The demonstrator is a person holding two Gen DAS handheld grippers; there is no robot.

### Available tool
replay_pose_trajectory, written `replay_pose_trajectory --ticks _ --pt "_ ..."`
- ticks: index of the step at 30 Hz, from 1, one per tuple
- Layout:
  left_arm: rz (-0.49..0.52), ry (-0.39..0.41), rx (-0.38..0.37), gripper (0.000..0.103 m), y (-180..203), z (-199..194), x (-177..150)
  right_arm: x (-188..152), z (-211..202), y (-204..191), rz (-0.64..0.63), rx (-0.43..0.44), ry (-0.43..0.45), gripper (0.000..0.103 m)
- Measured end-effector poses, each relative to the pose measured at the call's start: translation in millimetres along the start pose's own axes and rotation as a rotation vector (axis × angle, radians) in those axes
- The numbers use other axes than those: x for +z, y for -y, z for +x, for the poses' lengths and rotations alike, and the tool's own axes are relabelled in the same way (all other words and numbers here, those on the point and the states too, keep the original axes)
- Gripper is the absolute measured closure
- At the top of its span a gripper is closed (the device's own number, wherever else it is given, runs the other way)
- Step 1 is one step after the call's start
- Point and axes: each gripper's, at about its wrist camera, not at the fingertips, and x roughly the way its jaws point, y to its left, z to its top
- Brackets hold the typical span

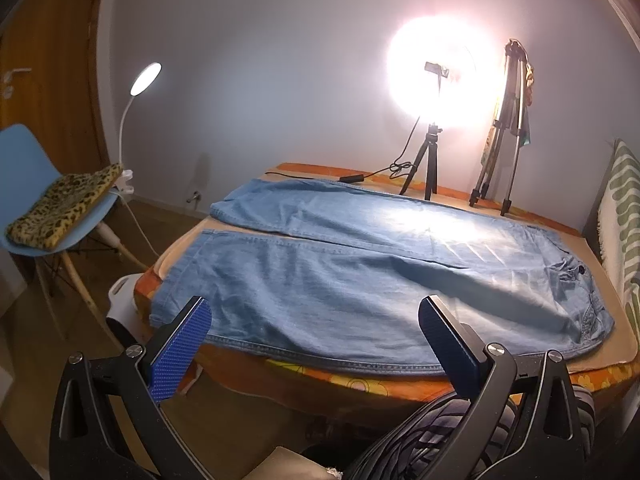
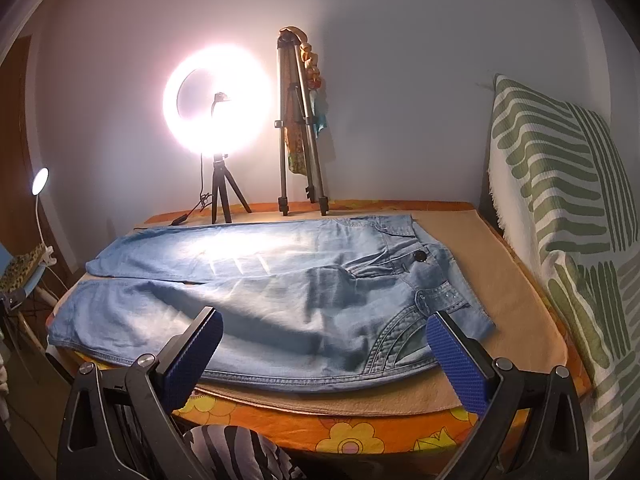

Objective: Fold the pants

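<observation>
Across the table [image 2: 520,304] the pants [image 2: 260,292] are lying flat and unfolded (waist rightward) — we are hovering the left gripper [image 1: 316,344] and right gripper [image 2: 324,356], fingers spread wide, empty — next probably gripping the near edge.

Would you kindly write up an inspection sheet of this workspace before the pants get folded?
Surface: table under an orange flowered cloth, with a beige mat on top.
Job's things: blue denim pants spread flat on the mat, legs side by side, waistband to the right, unfolded.
Clutter: lit ring light on a small tripod and a folded tall tripod at the table's far edge.
Grippers: left gripper and right gripper both open, empty, hovering over the near edge.
Cables: ring light's cord lies on the table behind the pants.
Surroundings: blue chair with leopard-print fabric, white desk lamp, green-striped textile, wooden door.
</observation>
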Motion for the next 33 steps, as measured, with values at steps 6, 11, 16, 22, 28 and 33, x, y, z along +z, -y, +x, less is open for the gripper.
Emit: replay_pose_trajectory --ticks 6,11,16,22,28,33 --pt "0.0 -0.001 0.0 0.0 0.2 0.5 -1.7 -2.5 3.2 -0.8 -0.002 0.004 -0.006 0.0" --pt "0.006 -0.002 0.006 0.0 -0.6 0.6 -1.0 -3.4 6.7 -2.2 -0.005 0.014 -0.007 0.0" --pt "0.01 0.001 0.008 0.0 1.9 -0.6 -1.1 -4.8 8.7 -4.8 -0.01 0.022 -0.008 0.0" --pt "0.019 -0.002 0.003 0.0 3.0 -0.8 -0.2 -5.7 8.8 -5.2 -0.012 0.023 -0.009 0.0" --pt "0.026 0.001 -0.003 0.0 5.0 -1.8 0.4 -5.8 9.0 -4.9 -0.011 0.024 -0.01 0.0" --pt "0.027 -0.001 -0.004 0.0 6.1 -1.9 -0.2 -6.4 9.4 -4.6 -0.006 0.03 -0.012 0.0"
